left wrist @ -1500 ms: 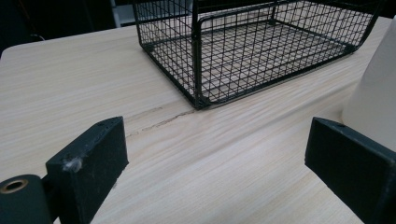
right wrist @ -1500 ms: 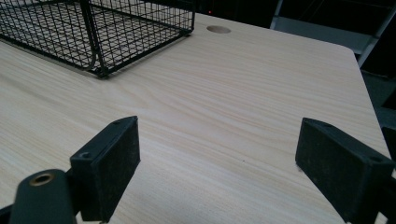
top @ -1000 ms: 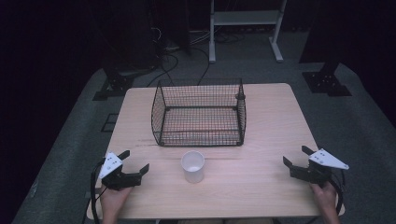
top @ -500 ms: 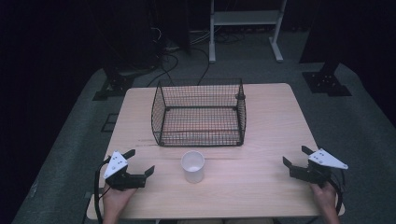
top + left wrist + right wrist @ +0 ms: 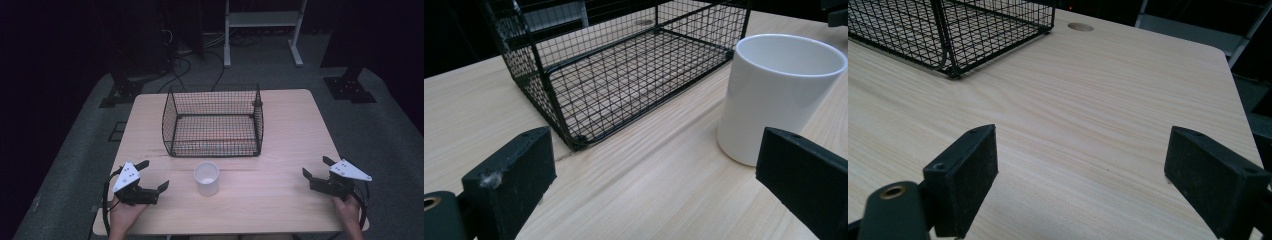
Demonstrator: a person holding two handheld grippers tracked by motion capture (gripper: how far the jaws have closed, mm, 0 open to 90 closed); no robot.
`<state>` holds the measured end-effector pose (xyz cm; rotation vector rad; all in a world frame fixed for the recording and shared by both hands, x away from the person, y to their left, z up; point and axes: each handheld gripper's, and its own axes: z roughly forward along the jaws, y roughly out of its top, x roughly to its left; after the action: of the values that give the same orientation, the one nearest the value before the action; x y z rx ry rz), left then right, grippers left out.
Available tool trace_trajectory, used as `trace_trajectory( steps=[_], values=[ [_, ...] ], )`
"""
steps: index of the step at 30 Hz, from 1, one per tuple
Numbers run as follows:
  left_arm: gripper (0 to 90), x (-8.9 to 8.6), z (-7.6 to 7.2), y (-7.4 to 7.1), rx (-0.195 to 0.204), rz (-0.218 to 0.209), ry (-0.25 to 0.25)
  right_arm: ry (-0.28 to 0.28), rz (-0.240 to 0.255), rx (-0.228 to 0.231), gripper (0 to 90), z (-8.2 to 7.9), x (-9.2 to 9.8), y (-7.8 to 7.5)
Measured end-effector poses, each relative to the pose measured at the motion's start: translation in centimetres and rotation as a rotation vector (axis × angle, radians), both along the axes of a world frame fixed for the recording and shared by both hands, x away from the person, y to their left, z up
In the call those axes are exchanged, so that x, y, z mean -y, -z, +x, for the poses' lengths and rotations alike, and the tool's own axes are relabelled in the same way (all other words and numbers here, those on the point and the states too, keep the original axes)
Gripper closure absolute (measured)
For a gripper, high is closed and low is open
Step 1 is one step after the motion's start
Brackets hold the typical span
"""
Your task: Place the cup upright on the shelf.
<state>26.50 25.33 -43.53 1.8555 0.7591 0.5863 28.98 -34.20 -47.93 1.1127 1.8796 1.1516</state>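
A white cup (image 5: 206, 177) stands upright and empty on the wooden table (image 5: 280, 145), just in front of a black wire basket (image 5: 214, 122). My left gripper (image 5: 153, 175) hovers at the front left, pointing toward the cup. Its jaws have just been opening and stand wide apart with nothing between them. In the left gripper view the cup (image 5: 778, 95) is ahead to the right, past the right jaw, with the basket (image 5: 624, 75) behind it. My right gripper (image 5: 316, 166) rests at the front right, open and empty, over bare wood (image 5: 1083, 125).
The basket corner (image 5: 950, 35) lies ahead and left of the right gripper. A round cable hole (image 5: 1080, 26) sits near the table's far edge. Cables and stand feet (image 5: 345, 87) are on the dark floor beyond the table.
The left gripper has shifted slightly right toward the cup and lifted a little, and its jaws have spread wider. The right gripper and cup have not moved.
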Motion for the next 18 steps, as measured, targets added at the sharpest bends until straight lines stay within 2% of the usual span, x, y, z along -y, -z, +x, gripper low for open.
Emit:
trace_trajectory(
  steps=[18],
  values=[
    [1.8,1.7,-0.4,-0.9,-0.029,0.036,0.105,-0.002,-0.007,-0.002,13.1,0.0,-0.1,0.0]
  ],
)
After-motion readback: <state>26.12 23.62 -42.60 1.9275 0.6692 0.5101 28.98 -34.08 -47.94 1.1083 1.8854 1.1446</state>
